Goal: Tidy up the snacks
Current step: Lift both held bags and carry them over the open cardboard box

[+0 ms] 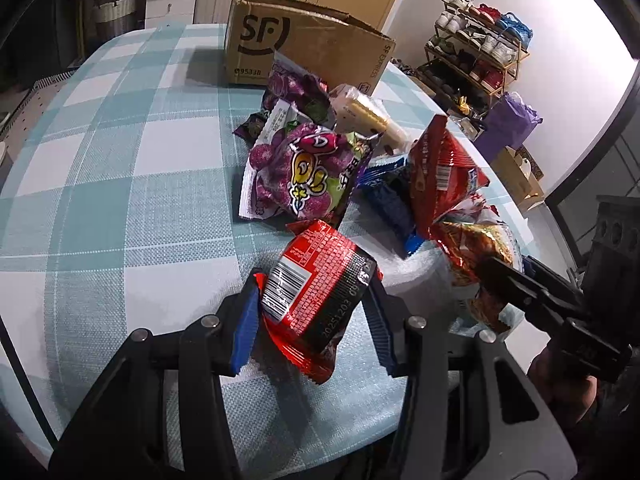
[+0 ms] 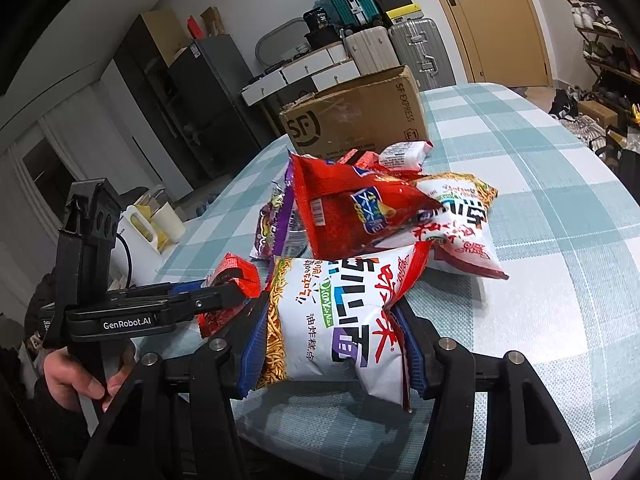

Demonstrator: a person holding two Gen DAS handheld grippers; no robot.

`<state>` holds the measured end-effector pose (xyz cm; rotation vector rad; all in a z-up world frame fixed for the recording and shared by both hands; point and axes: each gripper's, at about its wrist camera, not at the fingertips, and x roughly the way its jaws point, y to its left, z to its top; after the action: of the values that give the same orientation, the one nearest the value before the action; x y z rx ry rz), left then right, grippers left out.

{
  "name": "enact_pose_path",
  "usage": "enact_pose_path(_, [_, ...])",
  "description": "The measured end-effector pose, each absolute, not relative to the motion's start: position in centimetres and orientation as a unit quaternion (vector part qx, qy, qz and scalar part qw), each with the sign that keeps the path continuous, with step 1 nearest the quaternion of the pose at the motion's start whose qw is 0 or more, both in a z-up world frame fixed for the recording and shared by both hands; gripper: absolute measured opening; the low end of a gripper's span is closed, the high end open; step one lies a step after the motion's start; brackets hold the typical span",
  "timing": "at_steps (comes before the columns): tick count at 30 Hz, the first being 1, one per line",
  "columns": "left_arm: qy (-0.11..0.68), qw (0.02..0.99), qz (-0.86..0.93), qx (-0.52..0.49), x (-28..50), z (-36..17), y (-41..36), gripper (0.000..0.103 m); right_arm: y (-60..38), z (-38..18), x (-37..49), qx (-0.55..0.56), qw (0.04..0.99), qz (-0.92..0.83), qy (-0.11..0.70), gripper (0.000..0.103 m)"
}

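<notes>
Left wrist view: the left gripper point(image 1: 316, 312) clamps a small red-and-black snack packet point(image 1: 316, 280), with the SF cardboard box point(image 1: 304, 48) straight ahead beyond the pile. Right wrist view: the right gripper point(image 2: 332, 344) holds a white noodle-snack bag point(image 2: 340, 320) crosswise, the box point(image 2: 360, 116) again ahead; both hands look equally far from it.

Checked tablecloth point(image 1: 120, 152): left stretch lies bare, passable. Centre is blocked by snack pile point(image 1: 320, 168); far edge is closed off by cardboard box point(image 1: 308, 48).

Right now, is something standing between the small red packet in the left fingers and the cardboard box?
Yes. The pile of snacks, with the purple candy bag foremost, lies between the small red packet and the cardboard box.
</notes>
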<state>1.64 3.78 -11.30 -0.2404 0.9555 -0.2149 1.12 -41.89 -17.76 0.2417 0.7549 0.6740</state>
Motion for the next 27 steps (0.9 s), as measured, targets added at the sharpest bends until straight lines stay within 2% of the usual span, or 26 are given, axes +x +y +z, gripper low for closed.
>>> enact_pose_path(10, [0.436,0.886,-0.111,-0.110,1.6,-8.2,3.9,0.045,-41.4,-15.5,1.5,0.103,0.873,0.337,0.338,0.058])
enact_pose_path(27, [0.359,0.919,-0.135,-0.096,7.0,1.8,4.4,0.046,-41.6,-6.9,7.0,0.110,0.884,0.355,0.282,0.058])
